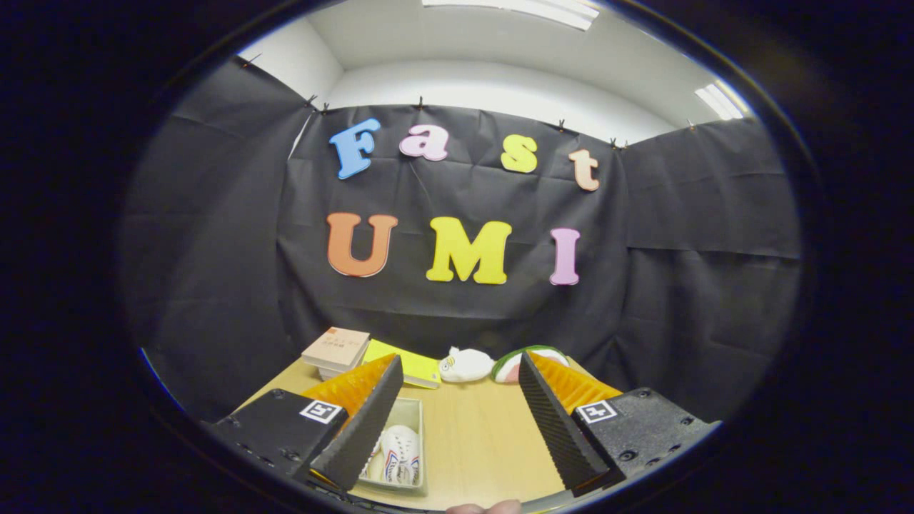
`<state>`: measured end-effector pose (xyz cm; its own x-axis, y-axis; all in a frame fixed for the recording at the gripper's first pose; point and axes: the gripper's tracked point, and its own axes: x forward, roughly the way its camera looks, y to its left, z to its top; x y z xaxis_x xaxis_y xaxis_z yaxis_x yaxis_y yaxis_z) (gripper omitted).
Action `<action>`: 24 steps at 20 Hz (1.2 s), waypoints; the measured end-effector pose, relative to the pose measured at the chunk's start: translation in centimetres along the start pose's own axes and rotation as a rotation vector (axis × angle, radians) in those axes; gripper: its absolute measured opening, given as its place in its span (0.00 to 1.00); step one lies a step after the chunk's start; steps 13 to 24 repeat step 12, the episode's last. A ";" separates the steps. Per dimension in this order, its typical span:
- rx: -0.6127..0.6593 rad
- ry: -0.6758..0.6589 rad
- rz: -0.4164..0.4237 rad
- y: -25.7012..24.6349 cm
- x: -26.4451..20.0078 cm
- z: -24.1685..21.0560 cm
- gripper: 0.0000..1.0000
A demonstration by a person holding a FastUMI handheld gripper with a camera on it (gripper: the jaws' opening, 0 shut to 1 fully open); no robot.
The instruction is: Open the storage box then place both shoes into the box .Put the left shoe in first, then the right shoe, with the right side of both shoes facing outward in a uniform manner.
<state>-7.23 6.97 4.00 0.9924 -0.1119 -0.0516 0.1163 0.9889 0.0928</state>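
Fingers [457, 400] apart, ribbed; white shoes [396, 457] in rect. clear box [418, 428].

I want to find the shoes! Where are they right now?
In the gripper view, the white shoes lie inside a clear storage box on the wooden table, beside the open tool's left finger.

- We see a staged recording booth: black cloth wall [214, 235] clipped up around a wooden table [485, 435]
- We see an office-like white ceiling with strip lights [721, 100] above
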 end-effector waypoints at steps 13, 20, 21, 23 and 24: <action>0.019 -0.022 -0.021 0.2 -0.8 1.3 1.00; 0.019 -0.022 -0.021 0.2 -0.8 1.3 1.00; 0.019 -0.022 -0.021 0.2 -0.8 1.3 1.00; 0.019 -0.022 -0.021 0.2 -0.8 1.3 1.00; 0.019 -0.022 -0.021 0.2 -0.8 1.3 1.00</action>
